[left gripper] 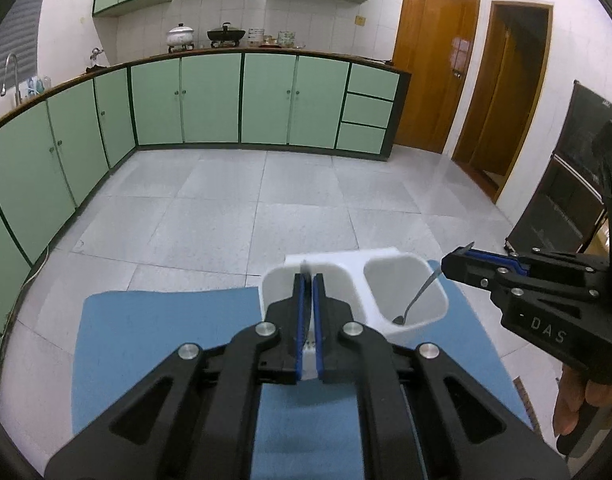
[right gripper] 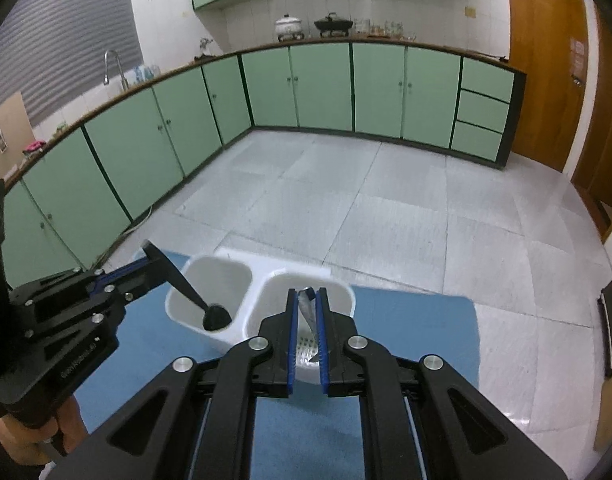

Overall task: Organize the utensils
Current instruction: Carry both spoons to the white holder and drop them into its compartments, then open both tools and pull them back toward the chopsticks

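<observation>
Pinching black spoon: left claw; right claw pinching steel spoon.

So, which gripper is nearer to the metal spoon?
Right. The right gripper holds the metal spoon in the right cup; the left gripper is at the left cup, holding a black spoon.

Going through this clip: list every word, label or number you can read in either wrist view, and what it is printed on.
"DAS": on the side of the right gripper, seen from the left wrist.
Embossed line on the side of the left gripper: too blurred to read.
Papers on the wooden door: too small to read.
</observation>
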Available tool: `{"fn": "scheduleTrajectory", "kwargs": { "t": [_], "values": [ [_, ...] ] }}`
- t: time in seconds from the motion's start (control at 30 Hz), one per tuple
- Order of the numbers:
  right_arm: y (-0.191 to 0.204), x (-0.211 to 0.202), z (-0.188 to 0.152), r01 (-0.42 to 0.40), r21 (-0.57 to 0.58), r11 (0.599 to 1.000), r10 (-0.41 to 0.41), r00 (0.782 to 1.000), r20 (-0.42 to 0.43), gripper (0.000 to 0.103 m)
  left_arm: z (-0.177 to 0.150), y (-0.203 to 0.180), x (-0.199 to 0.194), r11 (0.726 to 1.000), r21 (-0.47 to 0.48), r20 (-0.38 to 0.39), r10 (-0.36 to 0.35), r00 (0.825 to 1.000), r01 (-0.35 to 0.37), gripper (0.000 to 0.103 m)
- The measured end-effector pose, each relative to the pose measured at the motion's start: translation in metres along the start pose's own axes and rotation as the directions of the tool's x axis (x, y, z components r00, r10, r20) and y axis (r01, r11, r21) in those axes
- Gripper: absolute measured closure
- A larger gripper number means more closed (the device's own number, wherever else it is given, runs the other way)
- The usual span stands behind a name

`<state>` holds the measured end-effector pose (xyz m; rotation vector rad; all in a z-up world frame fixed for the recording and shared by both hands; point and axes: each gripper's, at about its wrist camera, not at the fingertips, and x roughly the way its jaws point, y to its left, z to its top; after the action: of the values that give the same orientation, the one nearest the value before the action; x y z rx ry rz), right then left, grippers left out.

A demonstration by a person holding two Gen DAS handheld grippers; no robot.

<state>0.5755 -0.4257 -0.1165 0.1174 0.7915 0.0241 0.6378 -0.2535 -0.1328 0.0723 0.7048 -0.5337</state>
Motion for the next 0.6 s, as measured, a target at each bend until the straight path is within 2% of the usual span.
{"fn": "scheduleTrajectory", "kwargs": {
  "t": [0.03,0.1,0.2,0.33,0.43,0.6],
  "values": [
    [0.001,-0.001,-0.002,0.004,-0.004,1.0,-0.004,1.0,0.003,0.091,-0.004,0.0,-0.004,1.0,0.004,0.005,0.005,1.0,-0.005,0.078],
    [0.004,-0.008,-0.004,0.006,-0.006,1.0,-0.006,1.0,0.012,0.087,-0.004,-0.001,-0.015,1.0,0.013,0.028,0.022,0.999,-0.022,0.064],
    [0.007,-0.032,-0.01,0.006,-0.017,1.0,-0.005,0.999,0.043,0.086,-0.002,-0.003,-0.038,0.999,0.028,0.051,0.019,0.999,-0.02,0.063],
    [0.006,-0.082,-0.02,-0.018,0.005,1.0,0.018,0.995,0.099,0.085,-0.006,-0.003,-0.091,0.999,0.038,0.098,0.022,0.995,-0.026,0.056],
    [0.01,-0.131,-0.048,-0.036,0.009,0.999,0.034,0.987,0.157,0.08,-0.027,-0.001,-0.144,0.999,0.032,0.139,0.034,0.99,-0.039,0.043],
    [0.028,-0.2,-0.145,-0.053,0.007,0.999,0.05,0.975,0.218,0.071,-0.108,-0.002,-0.218,0.998,0.035,0.167,0.048,0.985,-0.055,0.031]
  ]
}}
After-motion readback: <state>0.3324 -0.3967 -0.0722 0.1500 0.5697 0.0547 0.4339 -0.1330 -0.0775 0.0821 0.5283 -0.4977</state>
